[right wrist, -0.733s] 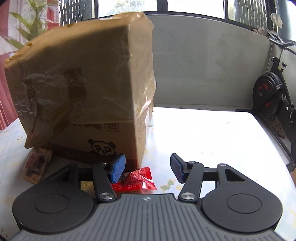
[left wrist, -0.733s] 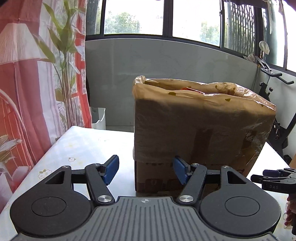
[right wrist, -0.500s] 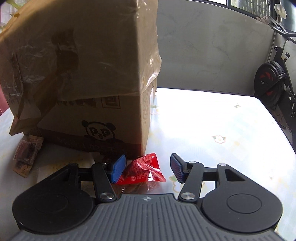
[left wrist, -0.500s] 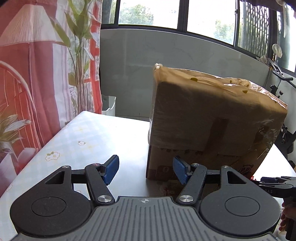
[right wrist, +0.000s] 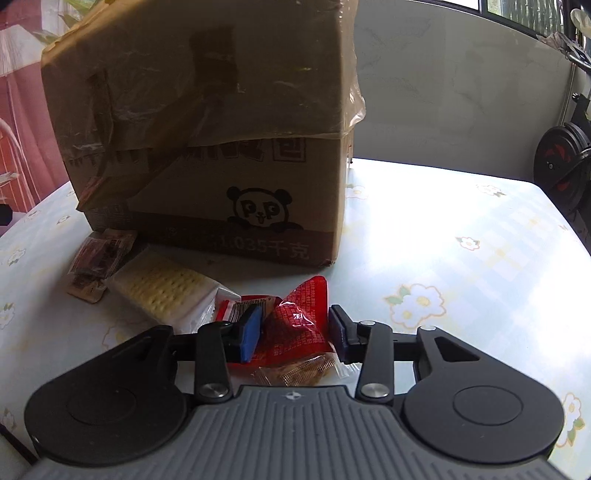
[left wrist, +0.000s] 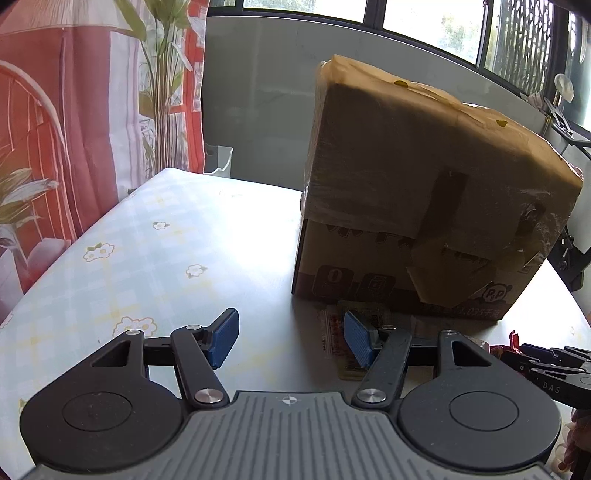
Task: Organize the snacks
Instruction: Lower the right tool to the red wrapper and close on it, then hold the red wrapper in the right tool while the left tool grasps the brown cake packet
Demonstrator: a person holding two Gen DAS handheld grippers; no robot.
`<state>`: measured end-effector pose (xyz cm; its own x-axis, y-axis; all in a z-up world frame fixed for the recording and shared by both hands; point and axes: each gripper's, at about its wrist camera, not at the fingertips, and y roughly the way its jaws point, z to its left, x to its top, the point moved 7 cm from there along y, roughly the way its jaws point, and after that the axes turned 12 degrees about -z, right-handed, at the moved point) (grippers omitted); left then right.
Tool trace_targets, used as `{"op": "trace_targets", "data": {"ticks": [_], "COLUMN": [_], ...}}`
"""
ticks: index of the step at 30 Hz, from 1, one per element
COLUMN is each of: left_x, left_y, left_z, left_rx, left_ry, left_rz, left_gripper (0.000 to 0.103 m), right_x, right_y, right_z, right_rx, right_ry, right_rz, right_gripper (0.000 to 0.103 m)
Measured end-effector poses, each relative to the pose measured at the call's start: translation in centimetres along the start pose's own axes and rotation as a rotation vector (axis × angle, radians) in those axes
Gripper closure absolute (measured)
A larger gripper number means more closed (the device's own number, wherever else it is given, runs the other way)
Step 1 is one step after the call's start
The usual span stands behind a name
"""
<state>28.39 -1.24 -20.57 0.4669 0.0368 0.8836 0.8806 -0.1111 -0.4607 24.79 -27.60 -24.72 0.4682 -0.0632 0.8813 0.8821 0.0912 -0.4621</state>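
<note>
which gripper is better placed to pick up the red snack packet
Right. The right gripper already straddles the red packet, jaws just closing around it. The left gripper has only bare table between its fingers.

Matt cardboard box under glossy crinkled film; shiny red foil packet; smooth glossy tablecloth.

Daylight pours through the windows behind, leaving the near face of the cardboard box dim and backlit, blowing out the flowered tablecloth in white glare, while fisheye bending curves the edges; focus stays reasonably sharp.
</note>
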Motion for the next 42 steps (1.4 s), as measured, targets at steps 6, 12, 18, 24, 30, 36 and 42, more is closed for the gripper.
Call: {"op": "trace_targets", "data": {"ticks": [6, 12, 18, 24, 30, 36, 42], "left_x": [-2.1, -3.3, -3.2, -2.6, -1.9, -2.7, -3.7], "left_y": [0.8, 1.3, 2.5, 4.9, 9.2, 11.0, 9.7], "left_z": [-1.0, -2.1, -3.0, -5.0, -6.8, -6.3, -6.4], "left_rx": [-0.035, -0.064, -0.078, -0.121, -0.178, -0.193, -0.196], "left_ry": [0.006, 0.029, 0.045, 0.091, 0.123, 0.098, 0.106], "left_rz": [0.066, 0.096, 0.083, 0.064, 0.105, 0.149, 0.144], "left_gripper": [0.039, 0.039, 0.04, 0.04, 0.053, 0.053, 0.053], "right_x": [-1.1, -1.4, -1.2, -1.3, -1.3, -1.7, -1.8], "right_y": [-2.6, -3.0, -3.0, -3.4, -3.4, -4.2, -4.2], "right_z": [0.6, 0.8, 0.1, -0.7, -1.3, -3.6, -3.8], "right_rx": [0.018, 0.03, 0.031, 0.037, 0.023, -0.038, -0.048], "right_ry": [0.095, 0.065, 0.1, 0.16, 0.207, 0.346, 0.363], "right_rz": [-0.063, -0.087, -0.115, -0.118, -0.133, -0.167, -0.157], "right_gripper": [0.062, 0.062, 0.062, 0.062, 0.062, 0.062, 0.062]}}
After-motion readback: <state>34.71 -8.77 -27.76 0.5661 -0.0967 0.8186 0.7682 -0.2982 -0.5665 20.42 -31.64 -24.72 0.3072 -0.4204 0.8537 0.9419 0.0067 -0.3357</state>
